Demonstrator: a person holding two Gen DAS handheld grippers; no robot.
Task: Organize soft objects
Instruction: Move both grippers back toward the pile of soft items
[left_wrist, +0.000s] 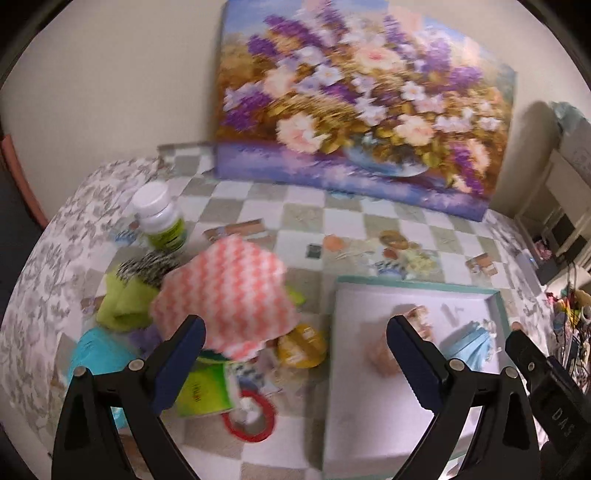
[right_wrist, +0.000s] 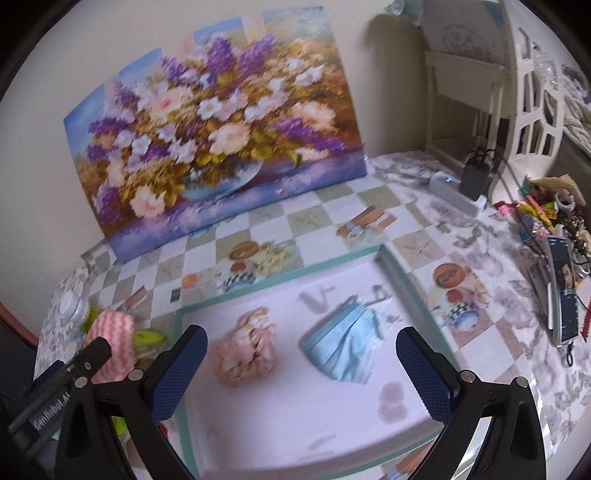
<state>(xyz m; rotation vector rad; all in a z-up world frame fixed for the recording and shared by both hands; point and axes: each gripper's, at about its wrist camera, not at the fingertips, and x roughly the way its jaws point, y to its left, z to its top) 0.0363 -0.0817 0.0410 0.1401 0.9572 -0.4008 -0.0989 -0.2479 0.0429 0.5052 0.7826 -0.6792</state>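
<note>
On the table the tray sits before the painting, holding a scrunchie left of a face mask, with the cloth and bottle piled to the tray's left.

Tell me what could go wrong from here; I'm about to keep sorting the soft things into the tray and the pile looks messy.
1. The pink-and-white cloth lies over a crowded pile beside the white-capped bottle; pulling it with the open left gripper might tip the bottle.
2. Hard items, the red ring and yellow lid, sit under its edge and could get dragged along.
3. The tray already holds a blue face mask and pink scrunchie; a drop could bury them.
</note>
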